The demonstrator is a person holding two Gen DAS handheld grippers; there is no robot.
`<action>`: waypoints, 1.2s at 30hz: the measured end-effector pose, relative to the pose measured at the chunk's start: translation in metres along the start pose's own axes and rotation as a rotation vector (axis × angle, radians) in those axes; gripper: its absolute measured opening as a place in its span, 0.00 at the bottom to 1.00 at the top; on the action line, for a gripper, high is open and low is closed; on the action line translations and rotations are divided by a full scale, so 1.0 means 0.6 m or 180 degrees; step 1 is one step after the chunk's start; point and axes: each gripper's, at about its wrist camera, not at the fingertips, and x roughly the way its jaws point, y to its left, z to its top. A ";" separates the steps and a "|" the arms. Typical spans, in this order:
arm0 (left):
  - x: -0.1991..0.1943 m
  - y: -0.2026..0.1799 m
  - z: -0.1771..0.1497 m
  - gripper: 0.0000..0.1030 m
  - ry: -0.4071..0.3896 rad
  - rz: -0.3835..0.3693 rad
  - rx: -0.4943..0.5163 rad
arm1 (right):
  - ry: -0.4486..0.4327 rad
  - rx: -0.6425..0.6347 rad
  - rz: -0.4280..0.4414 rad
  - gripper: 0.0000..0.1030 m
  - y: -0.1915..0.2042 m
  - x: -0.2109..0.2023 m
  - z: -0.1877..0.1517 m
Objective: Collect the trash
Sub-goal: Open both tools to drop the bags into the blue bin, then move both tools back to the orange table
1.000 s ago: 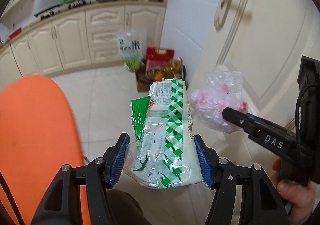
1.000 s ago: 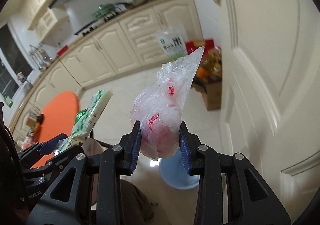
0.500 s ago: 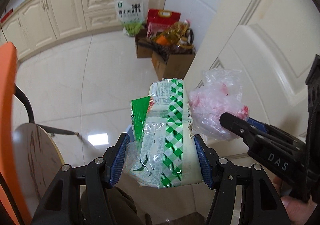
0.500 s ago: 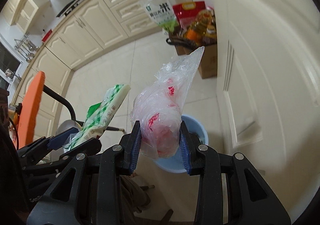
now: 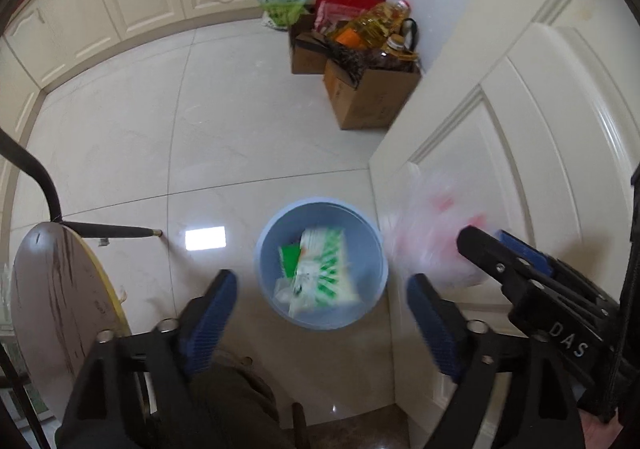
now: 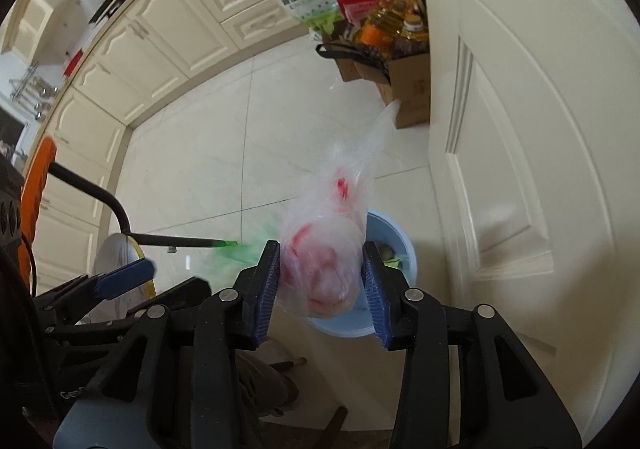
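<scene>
Left gripper (image 5: 320, 313): fingers spread wide, nothing between them, hanging right above the bin (image 5: 264, 249).
Wrapper (image 5: 320, 273): the green-checked pack shows inside the bin's rim, blurred, so I can't say whether it is falling or already lying there.
Right gripper (image 6: 324, 285): blue pads clamped on the bag (image 6: 324, 245), squeezing its fat lower end, with the thin tail sticking up and away.
Where the bag is: in the air above the bin, near its door-side rim in the left view, not yet in.
How the bag handles: it looks light, soft and crinkly, thin clear film over red-and-white stuff; it should give under the pads and may cling to them when let go. The bunched bulk is the safest hold, and that is where it is held.
How the wrapper handles: light, floppy film, likely to flutter, not drop straight.
Hard to see: the bag's contents are only a pink blur; the bin's floor is covered by the wrapper; in the right view the bag hides most of the bin.
Nearby: a white door (image 5: 520, 129) just beside the bin, a box (image 5: 368, 97) well back.
</scene>
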 end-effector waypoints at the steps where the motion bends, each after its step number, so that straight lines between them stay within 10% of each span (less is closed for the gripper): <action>1: 0.001 0.000 0.005 0.91 -0.0019 0.0004 -0.0017 | -0.0007 0.0055 -0.0013 0.58 -0.006 0.000 0.000; 8: -0.016 -0.022 0.000 0.97 -0.0164 0.0109 0.0105 | -0.0156 0.0226 -0.0221 1.00 -0.028 -0.030 -0.008; 22: -0.162 -0.073 -0.104 0.99 -0.0827 0.0188 0.0444 | -0.0435 0.0350 -0.0268 1.00 -0.026 -0.127 -0.019; 36: -0.381 0.038 -0.292 0.99 -0.1608 0.0313 0.0112 | -0.0955 -0.0110 0.0008 1.00 0.134 -0.279 -0.027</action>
